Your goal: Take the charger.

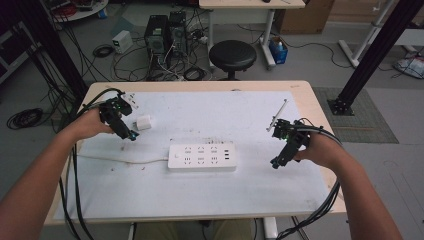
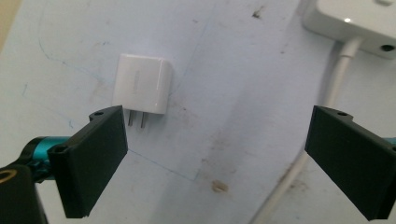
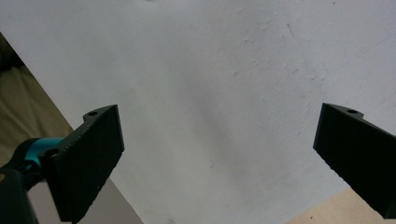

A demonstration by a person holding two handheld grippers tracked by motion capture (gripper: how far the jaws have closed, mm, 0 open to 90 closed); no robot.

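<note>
A small white plug adapter lies on the white mat at the left; in the left gripper view the adapter shows its two metal prongs pointing toward the jaws. My left gripper is open, and the adapter sits just beyond its left jaw, not between the jaws. In the high view the left gripper hovers beside the adapter. A white power strip lies mid-table, its cord running left. My right gripper is open over bare mat to the right of the strip, and its jaws hold nothing.
The white mat covers most of the wooden table. A thin white stick lies at the mat's right edge. A black stool, computer towers and cables stand on the floor beyond the table.
</note>
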